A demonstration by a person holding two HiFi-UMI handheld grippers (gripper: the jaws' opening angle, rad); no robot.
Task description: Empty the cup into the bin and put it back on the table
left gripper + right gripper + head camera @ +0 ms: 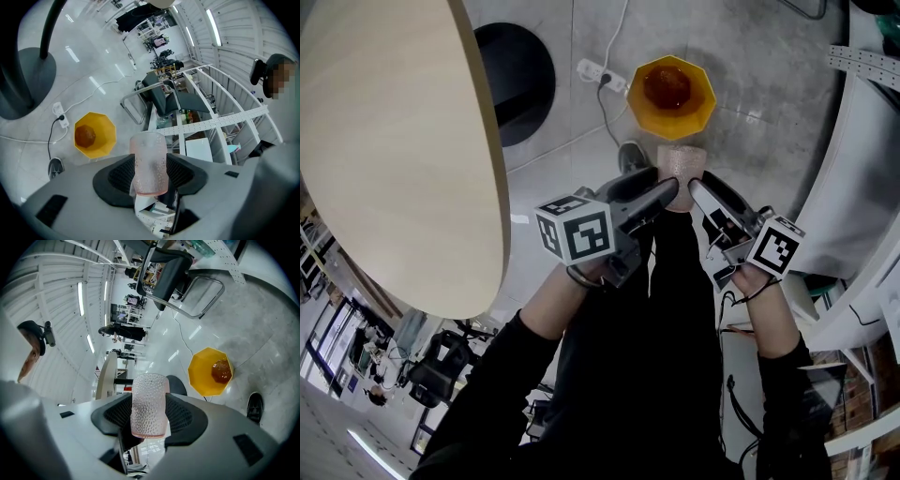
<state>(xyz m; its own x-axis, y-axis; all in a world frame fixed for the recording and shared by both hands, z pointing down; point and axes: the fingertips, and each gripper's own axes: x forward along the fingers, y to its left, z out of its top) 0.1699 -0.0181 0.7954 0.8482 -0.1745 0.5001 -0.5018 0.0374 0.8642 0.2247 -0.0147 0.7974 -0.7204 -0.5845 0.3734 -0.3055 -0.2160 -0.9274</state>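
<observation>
Taking the head view first: the left gripper and the right gripper converge on one pink dimpled cup, which projects ahead of both sets of jaws. The yellow bin stands on the floor just beyond the cup's far end. An orange-brown mass lies inside the bin. The table lies well off to the left of the jaws, on the left gripper's side.

Left gripper view: the jaws are clamped on the cup, one pad on each flank. The cup's long axis runs straight out along the jaws. The bin sits up and left of the jaw line, not in line with the cup.

Right gripper view: the jaws are likewise closed on the cup, same axis. The bin sits up and right of the jaws.

Which end of the cup is open cannot be told. Judgement: the return to the table calls for a swing leftward.
</observation>
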